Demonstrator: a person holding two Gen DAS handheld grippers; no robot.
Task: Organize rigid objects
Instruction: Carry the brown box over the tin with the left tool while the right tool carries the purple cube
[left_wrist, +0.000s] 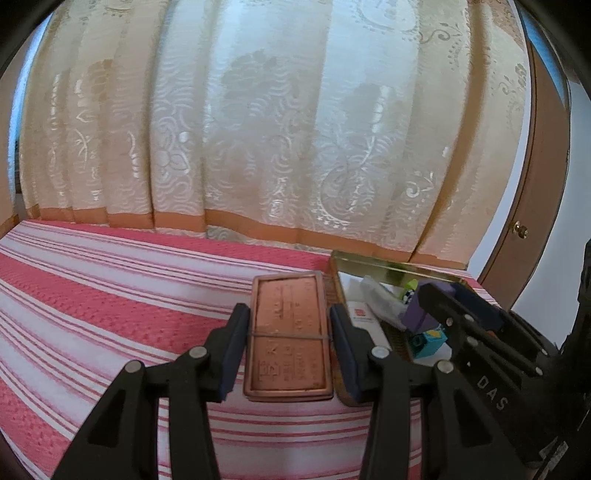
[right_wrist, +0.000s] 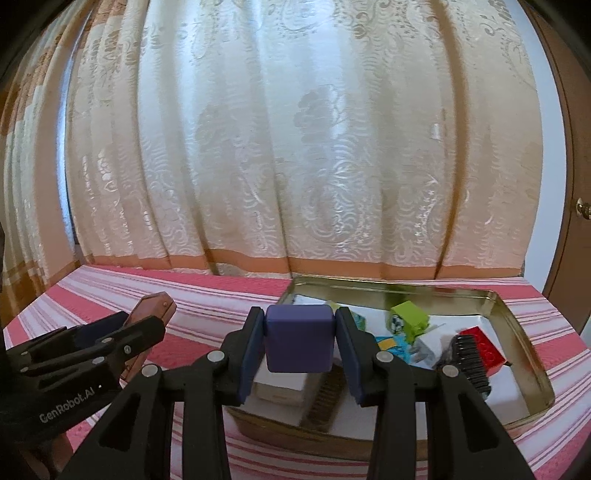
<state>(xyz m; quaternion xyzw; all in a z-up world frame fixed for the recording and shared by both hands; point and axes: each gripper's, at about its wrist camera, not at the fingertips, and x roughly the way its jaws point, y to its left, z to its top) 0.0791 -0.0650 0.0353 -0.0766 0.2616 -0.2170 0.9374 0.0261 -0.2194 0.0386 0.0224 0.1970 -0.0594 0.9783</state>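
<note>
Left tool (left_wrist: 288, 347) clamps copper case (left_wrist: 288, 332); right tool (right_wrist: 300, 343) clamps purple block (right_wrist: 298, 338) over tin (right_wrist: 517, 332). Risk: tools collide, grip slips.

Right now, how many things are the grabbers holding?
2. The left gripper holds the copper box. The right gripper holds the purple block above the tin.
</note>
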